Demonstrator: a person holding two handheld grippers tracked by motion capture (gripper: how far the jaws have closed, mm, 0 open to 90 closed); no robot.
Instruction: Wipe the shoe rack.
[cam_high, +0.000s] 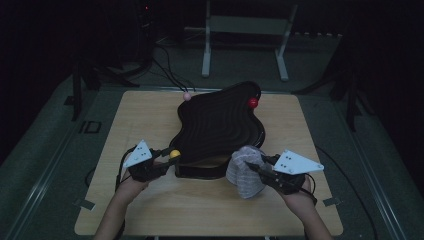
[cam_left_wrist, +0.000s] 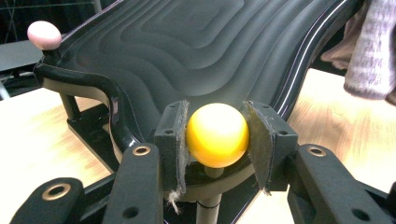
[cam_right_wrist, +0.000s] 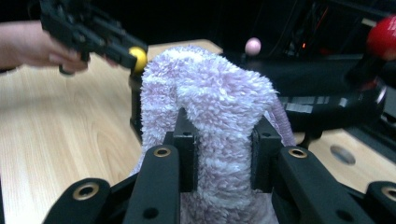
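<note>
Your left claw (cam_left_wrist: 217, 135) clamps the yellow ball knob (cam_left_wrist: 217, 134) at the near corner of the black ridged tray (cam_left_wrist: 187, 51), whose surface ahead lies bare. Your right claw (cam_right_wrist: 220, 149) grips the fuzzy lilac cloth (cam_right_wrist: 210, 93), just beside the tray above the desk (cam_high: 150, 200).

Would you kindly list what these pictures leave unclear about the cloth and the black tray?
- Cloth: lower end cut off by the right gripper view's bottom edge, behind the right claw.
- Black tray: its stand is hidden beneath it in the high view.
- Yellow ball: its stem runs behind the left claw.
</note>
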